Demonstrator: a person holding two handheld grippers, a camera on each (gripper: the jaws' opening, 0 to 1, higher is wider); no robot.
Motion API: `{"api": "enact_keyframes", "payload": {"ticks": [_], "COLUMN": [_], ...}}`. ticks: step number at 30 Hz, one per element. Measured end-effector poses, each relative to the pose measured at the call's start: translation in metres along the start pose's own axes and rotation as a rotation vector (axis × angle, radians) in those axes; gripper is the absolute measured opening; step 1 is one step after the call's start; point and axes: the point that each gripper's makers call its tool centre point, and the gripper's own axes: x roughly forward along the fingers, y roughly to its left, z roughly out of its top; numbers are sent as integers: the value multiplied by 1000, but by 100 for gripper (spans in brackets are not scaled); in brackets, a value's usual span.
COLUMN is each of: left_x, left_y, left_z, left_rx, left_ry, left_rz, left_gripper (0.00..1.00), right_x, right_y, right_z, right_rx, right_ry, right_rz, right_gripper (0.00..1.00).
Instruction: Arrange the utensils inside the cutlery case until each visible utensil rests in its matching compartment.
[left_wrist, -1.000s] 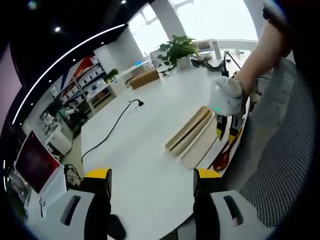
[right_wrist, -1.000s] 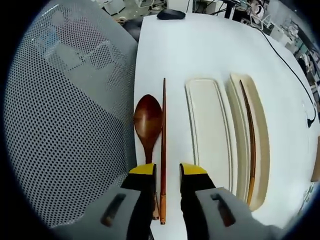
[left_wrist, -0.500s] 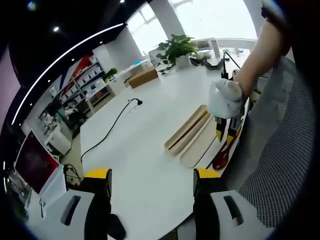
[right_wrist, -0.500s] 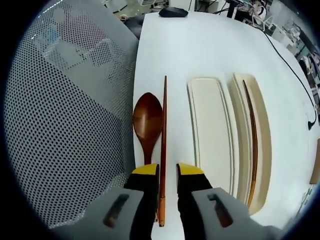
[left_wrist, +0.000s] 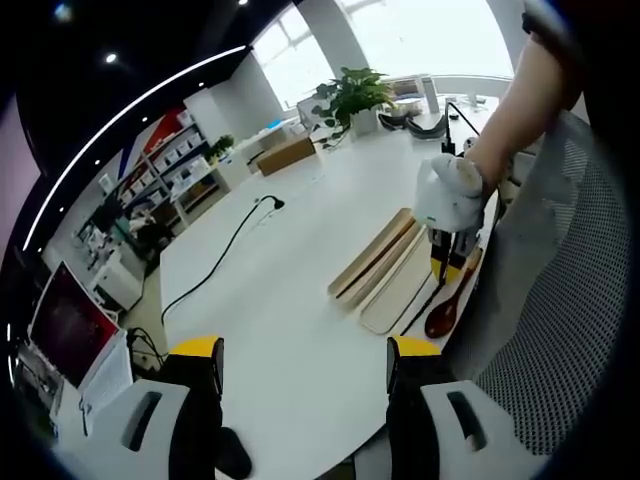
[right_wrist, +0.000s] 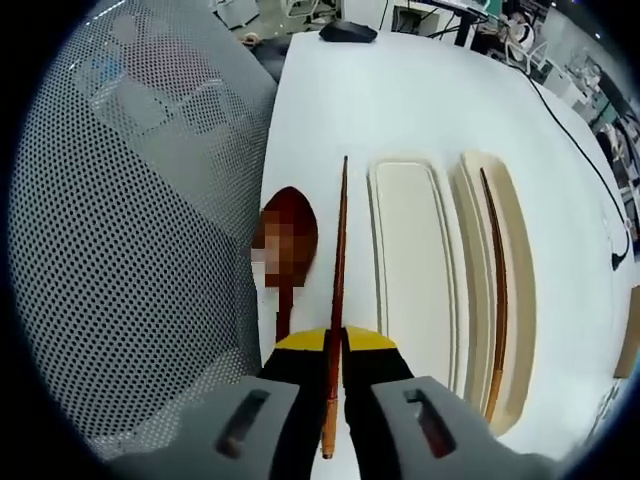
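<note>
While the left gripper (left_wrist: 304, 362) hangs with its jaws wide apart over the white table's (left_wrist: 290, 290) near edge, the right gripper (right_wrist: 334, 340) is clamped on a dark chopstick (right_wrist: 337, 262) beside the wooden spoon (right_wrist: 285, 250) at the table's edge. Just beyond lies the cutlery case (right_wrist: 450, 280), a second chopstick (right_wrist: 497, 290) resting in its far compartment.
</note>
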Motion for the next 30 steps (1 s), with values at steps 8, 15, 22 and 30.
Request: {"api": "enact_keyframes", "payload": {"ticks": [8,15,22,30], "left_x": [0,0,1,1], "left_y": [0,0,0,0], "left_z": [0,0,-1,-1], "left_rx": [-1,3,3,5], "left_ry": [0,4,7,8], "left_rz": [3,-1,-1,0], "left_gripper": [68,68,68,68], "right_x": [-4,-4,-3,0], "right_y": [-7,-4,-8,-8], "right_z": [-15,-14,-9,-2], "right_rx": [29,50,45,27], "right_ry": [42,61,56,54], "right_rz": [2,3,-17,-51], "right_gripper": [1,4,6,6]}}
